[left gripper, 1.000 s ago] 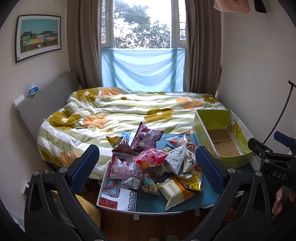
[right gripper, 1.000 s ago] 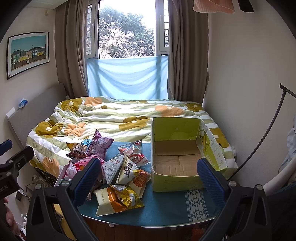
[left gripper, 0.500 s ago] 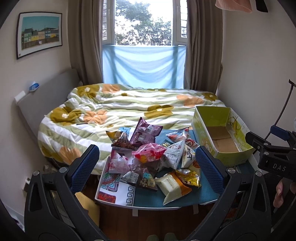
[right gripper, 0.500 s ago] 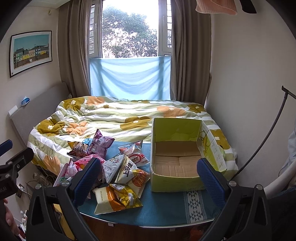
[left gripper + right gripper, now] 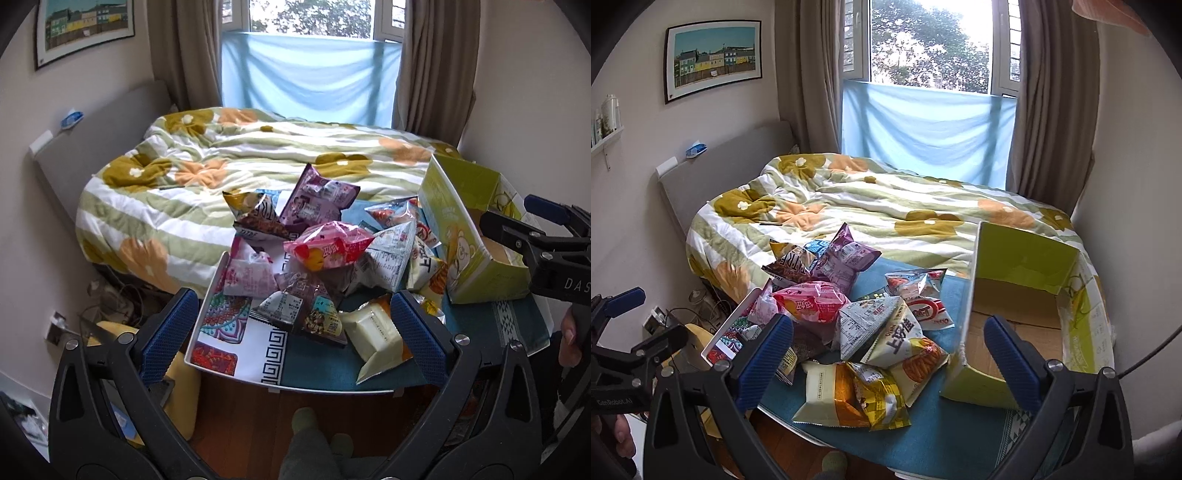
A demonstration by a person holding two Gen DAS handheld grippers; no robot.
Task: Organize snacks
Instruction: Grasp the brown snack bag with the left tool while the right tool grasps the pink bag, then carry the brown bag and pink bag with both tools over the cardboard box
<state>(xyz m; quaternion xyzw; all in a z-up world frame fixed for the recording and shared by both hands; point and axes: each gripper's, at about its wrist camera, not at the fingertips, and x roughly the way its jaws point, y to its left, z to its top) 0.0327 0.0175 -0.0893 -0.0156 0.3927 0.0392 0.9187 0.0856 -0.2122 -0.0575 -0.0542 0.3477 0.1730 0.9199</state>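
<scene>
Several lower snack packets (image 5: 295, 314) lie half-hidden under the pile.

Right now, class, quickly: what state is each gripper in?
Left gripper: open, holding nothing, above the snack pile.
Right gripper: open, holding nothing, between the snacks and the green box.

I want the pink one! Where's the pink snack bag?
The pink snack bag sits on top of the snack pile, mid-table in both views, just in front of the purple bag and left of the green cardboard box.
</scene>
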